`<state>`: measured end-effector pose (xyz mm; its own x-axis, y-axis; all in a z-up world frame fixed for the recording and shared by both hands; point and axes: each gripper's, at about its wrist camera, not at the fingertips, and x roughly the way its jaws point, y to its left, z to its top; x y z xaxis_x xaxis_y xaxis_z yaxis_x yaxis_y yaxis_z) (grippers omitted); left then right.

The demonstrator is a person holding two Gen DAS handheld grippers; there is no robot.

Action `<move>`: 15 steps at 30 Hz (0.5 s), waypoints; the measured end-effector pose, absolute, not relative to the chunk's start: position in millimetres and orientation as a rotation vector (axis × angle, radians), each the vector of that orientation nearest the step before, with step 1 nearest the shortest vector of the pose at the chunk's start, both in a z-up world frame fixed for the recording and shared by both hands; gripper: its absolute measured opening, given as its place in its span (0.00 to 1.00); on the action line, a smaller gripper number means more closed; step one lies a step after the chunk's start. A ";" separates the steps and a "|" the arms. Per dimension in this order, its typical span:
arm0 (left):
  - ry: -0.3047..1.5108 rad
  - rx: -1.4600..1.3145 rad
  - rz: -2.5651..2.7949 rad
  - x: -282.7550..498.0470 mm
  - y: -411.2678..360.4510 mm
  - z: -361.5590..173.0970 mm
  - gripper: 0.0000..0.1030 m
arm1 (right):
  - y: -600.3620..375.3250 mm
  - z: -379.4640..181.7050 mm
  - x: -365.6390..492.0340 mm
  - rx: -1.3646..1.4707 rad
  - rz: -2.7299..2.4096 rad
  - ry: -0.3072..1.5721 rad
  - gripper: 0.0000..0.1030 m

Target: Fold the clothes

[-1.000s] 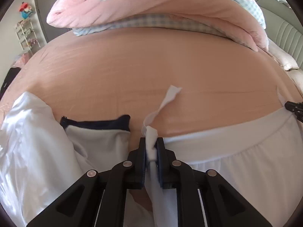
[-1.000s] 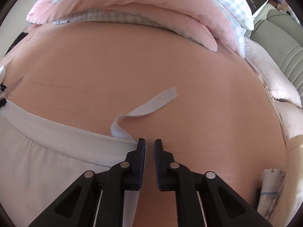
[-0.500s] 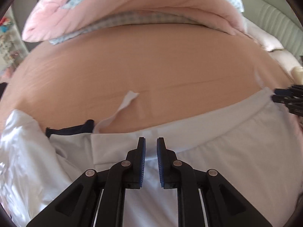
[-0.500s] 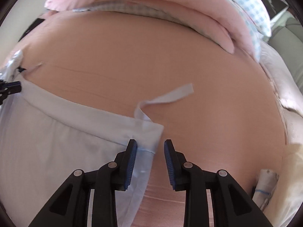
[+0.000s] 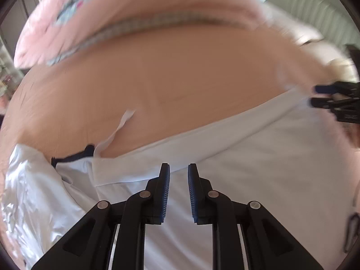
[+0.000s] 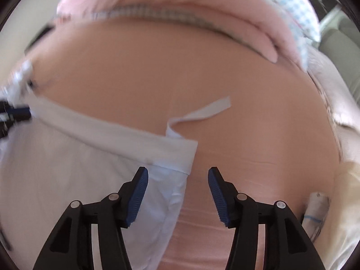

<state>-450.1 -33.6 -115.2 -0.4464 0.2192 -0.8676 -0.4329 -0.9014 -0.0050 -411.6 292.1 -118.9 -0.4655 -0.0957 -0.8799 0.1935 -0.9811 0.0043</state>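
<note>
Ahead of my right gripper [image 6: 177, 193], with its black fingers and blue pads, I see a pale blue garment [image 6: 90, 157] on a peach sheet [image 6: 180, 67]; beyond, a pink quilt [image 6: 225, 0] with blue gingham.

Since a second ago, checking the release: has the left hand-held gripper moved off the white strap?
Yes. The left hand-held gripper has let go of the white strap, its jaws just opening, empty; the strap now lies up-left of it on the peach sheet.

A: Where do the cameras sit?
B: One on each gripper, looking steeply down along its fingers, close above the bed [image 5: 180, 85].
A: Shared?
B: The white garment [image 5: 258, 157] and pink sheet.
</note>
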 end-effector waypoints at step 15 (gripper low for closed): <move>0.151 -1.484 2.101 -263.6 54.5 -131.6 0.49 | 334.9 -127.1 -224.0 1.793 -2.473 0.165 0.54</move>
